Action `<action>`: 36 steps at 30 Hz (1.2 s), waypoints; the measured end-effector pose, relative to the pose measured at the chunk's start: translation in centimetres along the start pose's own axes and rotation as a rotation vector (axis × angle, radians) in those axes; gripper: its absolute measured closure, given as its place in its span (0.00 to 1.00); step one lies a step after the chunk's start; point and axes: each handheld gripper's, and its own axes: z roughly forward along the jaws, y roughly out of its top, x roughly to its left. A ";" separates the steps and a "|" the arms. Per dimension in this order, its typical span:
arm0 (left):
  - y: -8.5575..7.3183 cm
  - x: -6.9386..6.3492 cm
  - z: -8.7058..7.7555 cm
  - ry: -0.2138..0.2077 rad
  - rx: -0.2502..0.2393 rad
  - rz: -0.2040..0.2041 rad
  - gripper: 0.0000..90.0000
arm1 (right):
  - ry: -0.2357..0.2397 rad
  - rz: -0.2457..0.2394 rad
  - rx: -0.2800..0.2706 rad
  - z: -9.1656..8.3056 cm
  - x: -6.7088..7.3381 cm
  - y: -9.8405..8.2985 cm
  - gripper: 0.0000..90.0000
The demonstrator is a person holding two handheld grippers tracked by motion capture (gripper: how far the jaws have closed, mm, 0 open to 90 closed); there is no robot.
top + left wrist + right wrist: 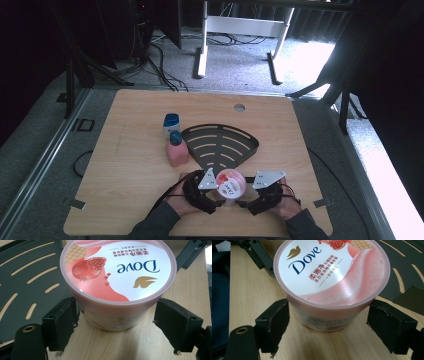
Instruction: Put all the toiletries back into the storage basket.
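A pink Dove tub [230,183] with a white and pink lid stands upright on the wooden table [130,165] near its front edge, just in front of a black slotted fan-shaped tray [220,142]. My left gripper [215,194] comes at the tub from the left and my right gripper [246,195] from the right. In the left gripper view the tub [117,277] sits between the open jaws of my left gripper [116,308], with a gap at the right pad [175,325]. In the right gripper view the tub [332,277] sits likewise inside my open right gripper [329,307], clear of both pads.
A pink bottle [177,149] with a blue cap and a white bottle [171,124] with a blue cap stand left of the tray. A round hole [239,107] is in the table's far side. Desk legs and cables lie on the floor beyond.
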 end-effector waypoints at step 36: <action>4.1 1.9 -0.4 0.057 -0.008 0.030 0.21 | -0.042 -0.031 -0.020 -2.4 -3.1 2.2 0.20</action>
